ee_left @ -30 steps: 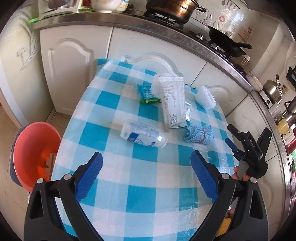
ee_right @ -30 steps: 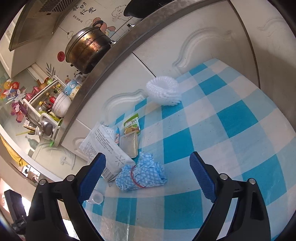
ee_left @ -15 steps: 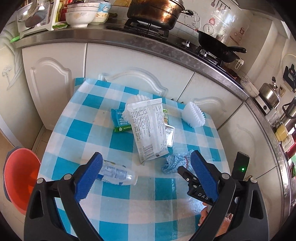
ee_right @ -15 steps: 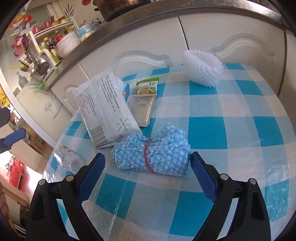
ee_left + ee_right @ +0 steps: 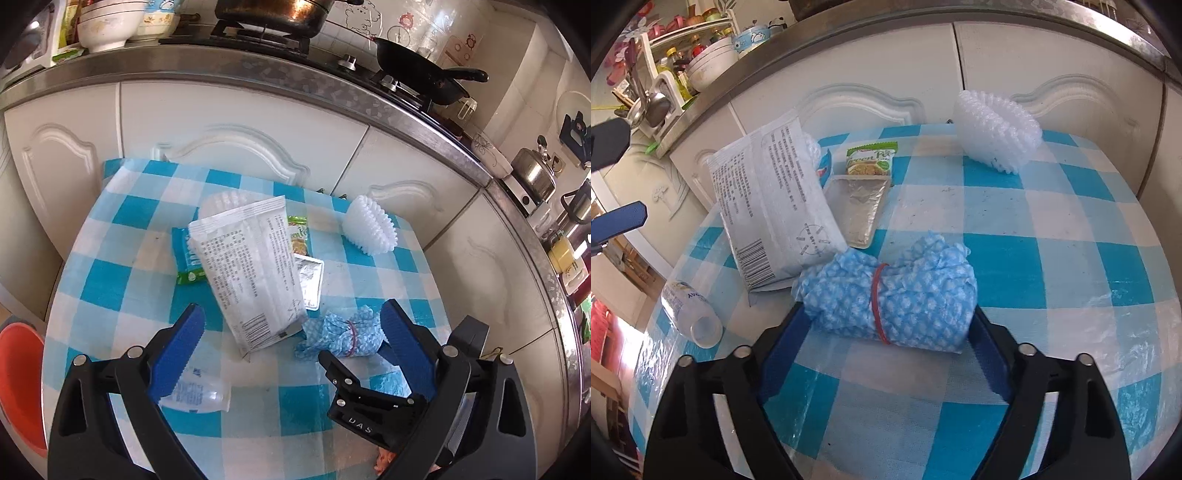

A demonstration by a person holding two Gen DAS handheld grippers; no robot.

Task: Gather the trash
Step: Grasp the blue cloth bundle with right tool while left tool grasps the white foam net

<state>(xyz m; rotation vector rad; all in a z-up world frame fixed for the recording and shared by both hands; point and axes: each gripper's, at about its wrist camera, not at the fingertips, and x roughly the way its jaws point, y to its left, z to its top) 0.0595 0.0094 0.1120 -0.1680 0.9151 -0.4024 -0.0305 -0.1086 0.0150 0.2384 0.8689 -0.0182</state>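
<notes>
Closing around the blue cloth bundle [image 5: 892, 299] on the checked table [image 5: 1052, 266], the right gripper [image 5: 886, 354] has its jaws flanking both ends — the white printed bag [image 5: 772, 206] crowds its left. Only the left wrist view shows the orange bin [image 5: 20, 384] — the left gripper [image 5: 291, 354] hangs wide apart above the plastic bottle [image 5: 199, 395].

Both wrist views tilt down over the bench [image 5: 122, 295], facing the cabinets [image 5: 236, 122]. Right view sits closer. Shared: blue bundle [image 5: 894, 295], white packet [image 5: 251, 266].

jaws closing, blue bundle [image 5: 890, 295] between
</notes>
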